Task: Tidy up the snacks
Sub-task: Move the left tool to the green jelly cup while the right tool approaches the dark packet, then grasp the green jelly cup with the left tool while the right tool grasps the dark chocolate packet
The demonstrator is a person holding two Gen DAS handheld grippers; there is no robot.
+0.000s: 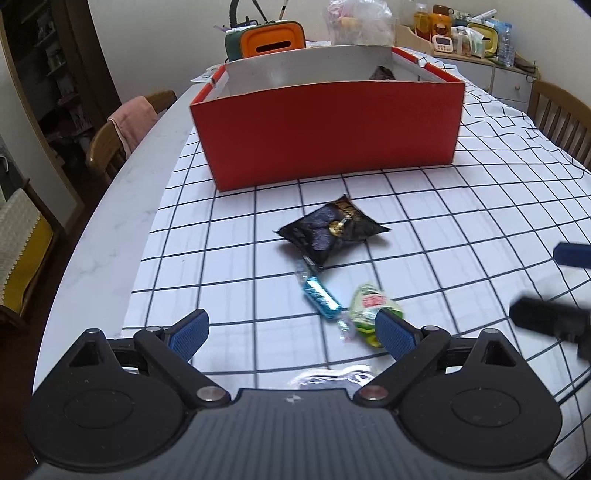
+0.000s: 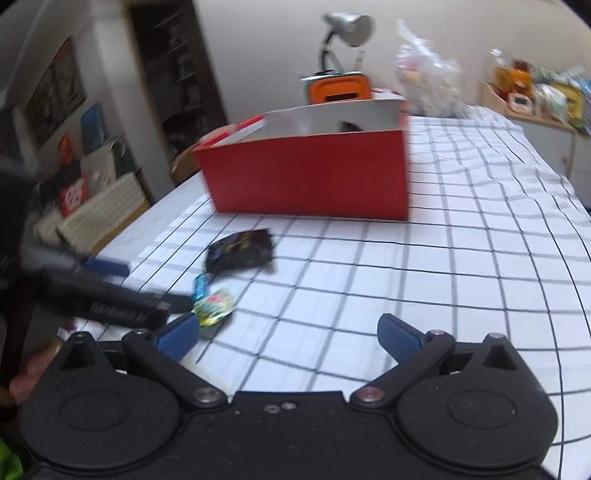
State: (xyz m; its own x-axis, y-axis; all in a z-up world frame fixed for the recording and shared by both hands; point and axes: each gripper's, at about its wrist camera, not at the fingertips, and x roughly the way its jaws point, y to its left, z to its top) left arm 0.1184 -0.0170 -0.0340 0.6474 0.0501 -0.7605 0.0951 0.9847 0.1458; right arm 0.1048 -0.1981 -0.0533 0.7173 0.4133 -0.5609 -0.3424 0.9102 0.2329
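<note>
A red open box (image 1: 328, 133) stands on the checked tablecloth; a dark packet (image 1: 382, 73) lies inside it at the back right. In front of it lie a black snack bag (image 1: 332, 230), a blue wrapped candy (image 1: 320, 297) and a green packet (image 1: 369, 308). My left gripper (image 1: 293, 332) is open and empty, just short of the candy and green packet. My right gripper (image 2: 288, 334) is open and empty over bare cloth, right of the green packet (image 2: 214, 307). The box (image 2: 310, 177), black bag (image 2: 240, 251) and candy (image 2: 201, 285) show in the right wrist view.
An orange and green case (image 1: 271, 38) and a clear plastic bag (image 1: 360, 22) stand behind the box. Wooden chairs (image 1: 110, 144) flank the table. A shelf of bottles (image 1: 465, 35) stands far right. The left gripper's arm (image 2: 110, 301) shows blurred in the right wrist view.
</note>
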